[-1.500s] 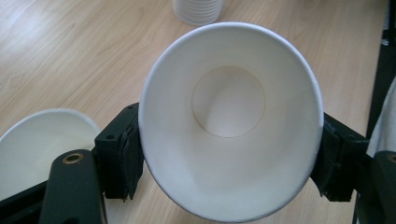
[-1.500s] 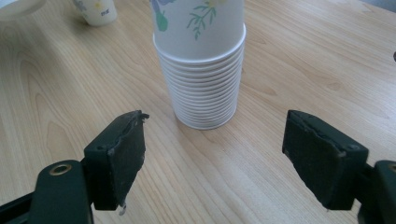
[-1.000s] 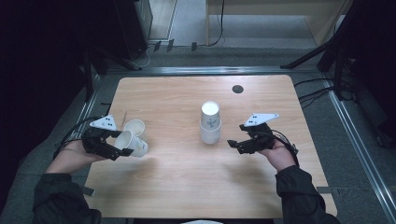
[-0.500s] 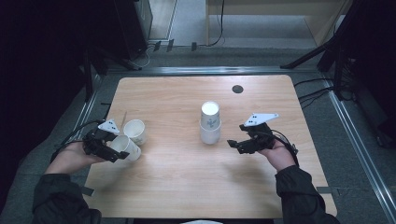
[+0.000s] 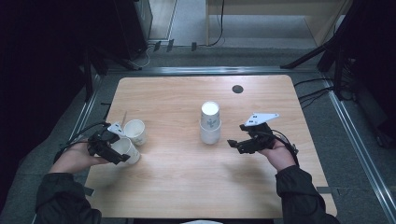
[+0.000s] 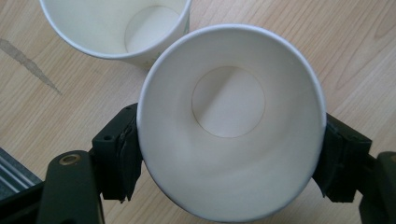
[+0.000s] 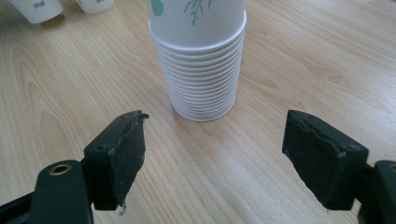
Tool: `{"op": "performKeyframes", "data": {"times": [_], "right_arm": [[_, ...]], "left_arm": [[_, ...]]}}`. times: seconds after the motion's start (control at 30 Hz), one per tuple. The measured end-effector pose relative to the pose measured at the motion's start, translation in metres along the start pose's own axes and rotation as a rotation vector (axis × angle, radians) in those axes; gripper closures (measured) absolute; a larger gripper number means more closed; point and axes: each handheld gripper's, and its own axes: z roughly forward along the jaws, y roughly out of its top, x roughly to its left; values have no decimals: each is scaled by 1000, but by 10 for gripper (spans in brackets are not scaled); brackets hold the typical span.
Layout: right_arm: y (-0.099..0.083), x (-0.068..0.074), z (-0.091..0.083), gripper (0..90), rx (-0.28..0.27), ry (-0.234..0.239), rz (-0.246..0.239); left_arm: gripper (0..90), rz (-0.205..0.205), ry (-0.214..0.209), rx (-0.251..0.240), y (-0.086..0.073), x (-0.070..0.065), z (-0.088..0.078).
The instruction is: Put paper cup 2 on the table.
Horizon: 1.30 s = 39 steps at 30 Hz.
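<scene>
As the left tool's [image 5: 122, 156] jaws were eased apart around the cup [image 6: 231, 121], it could be tipped against its twelve-o'clock neighbour [image 6: 116, 25].

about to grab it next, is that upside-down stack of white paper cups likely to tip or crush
The upside-down stack of white paper cups looks light, so a nudge probably slides it. Tall and narrow, it may tip if pushed high. The thin walls likely dent, though nesting probably stiffens them.
</scene>
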Motion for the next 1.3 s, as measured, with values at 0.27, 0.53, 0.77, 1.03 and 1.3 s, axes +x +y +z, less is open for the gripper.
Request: {"op": "performKeyframes", "data": {"times": [0.27, 0.53, 0.77, 1.03, 1.3], "right_arm": [[0, 0, 0, 217, 0, 0, -3], [0, 0, 0, 217, 2, 0, -2], [0, 0, 0, 217, 1, 3, 0], [0, 1, 2, 217, 7, 9, -5], [0, 0, 1, 217, 5, 8, -1]], "left_arm": [[216, -8, -2, 16, 0, 1, 6], [199, -6, -5, 6, 1, 0, 7], [190, -8, -22, -8, 1, -1, 7], [187, -31, -43, -15, 1, 1, 4], [180, -59, -67, -51, -1, 3, -3]]}}
